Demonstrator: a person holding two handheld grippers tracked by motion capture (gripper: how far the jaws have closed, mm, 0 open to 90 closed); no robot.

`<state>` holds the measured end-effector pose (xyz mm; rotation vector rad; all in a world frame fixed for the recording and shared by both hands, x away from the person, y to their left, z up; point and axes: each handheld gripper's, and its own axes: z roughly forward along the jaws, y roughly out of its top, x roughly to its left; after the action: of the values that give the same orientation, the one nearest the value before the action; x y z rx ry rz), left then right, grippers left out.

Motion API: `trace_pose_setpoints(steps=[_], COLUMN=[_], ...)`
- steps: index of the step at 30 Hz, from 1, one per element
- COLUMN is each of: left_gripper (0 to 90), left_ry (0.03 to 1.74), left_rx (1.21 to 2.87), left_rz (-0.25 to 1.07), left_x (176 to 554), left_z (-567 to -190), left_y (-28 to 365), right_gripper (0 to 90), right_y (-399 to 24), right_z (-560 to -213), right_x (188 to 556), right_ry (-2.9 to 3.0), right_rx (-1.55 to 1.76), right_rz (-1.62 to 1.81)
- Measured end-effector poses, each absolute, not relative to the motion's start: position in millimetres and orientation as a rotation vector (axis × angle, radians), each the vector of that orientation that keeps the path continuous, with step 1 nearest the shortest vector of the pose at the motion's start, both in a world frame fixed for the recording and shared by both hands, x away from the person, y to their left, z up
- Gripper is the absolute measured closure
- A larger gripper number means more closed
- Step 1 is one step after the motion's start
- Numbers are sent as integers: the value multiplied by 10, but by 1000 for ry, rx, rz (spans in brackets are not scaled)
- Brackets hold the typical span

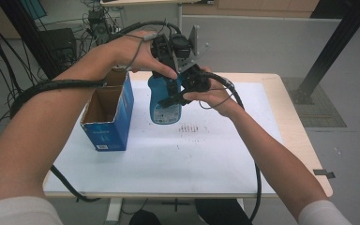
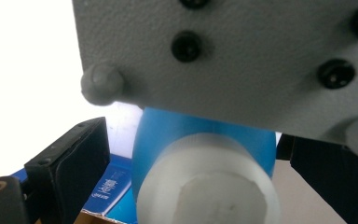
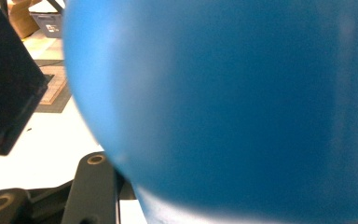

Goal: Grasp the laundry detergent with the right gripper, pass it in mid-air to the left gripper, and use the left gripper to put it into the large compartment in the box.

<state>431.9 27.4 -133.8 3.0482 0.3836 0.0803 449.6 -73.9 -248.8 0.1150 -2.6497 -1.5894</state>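
Observation:
A blue bottle (image 1: 165, 110) with a white cap (image 2: 209, 186) stands upright over the white table (image 1: 206, 154), just right of the box. My left gripper (image 1: 168, 80) comes down from above and is open. Its two black jaws stand either side of the cap with a small gap on each side. My right gripper (image 1: 174, 97) reaches in from the right and is shut on the bottle's upper body, one jaw across its front. In the right gripper view the blue bottle (image 3: 223, 102) is very close and hides the far jaw.
An open blue cardboard box (image 1: 107, 117) stands at the table's left, close to the bottle. The right gripper's grey plate (image 2: 223, 56) hangs just above the cap. Cables trail off both grippers, and a black frame post (image 1: 330, 51) rises at the back right.

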Motion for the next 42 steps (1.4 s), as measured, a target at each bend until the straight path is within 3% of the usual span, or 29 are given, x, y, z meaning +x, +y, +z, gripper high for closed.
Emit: trace_pose_setpoints(steps=[42], left_gripper=[55], left_ry=[382], left_rx=[3064], left_rz=[97], left_x=[4311], left_z=[-1354], left_y=[269], right_gripper=[443], right_y=[-745], right_z=[-2464], right_x=[4464], right_ry=[-2631], right_rx=[110], right_rz=[-1598])
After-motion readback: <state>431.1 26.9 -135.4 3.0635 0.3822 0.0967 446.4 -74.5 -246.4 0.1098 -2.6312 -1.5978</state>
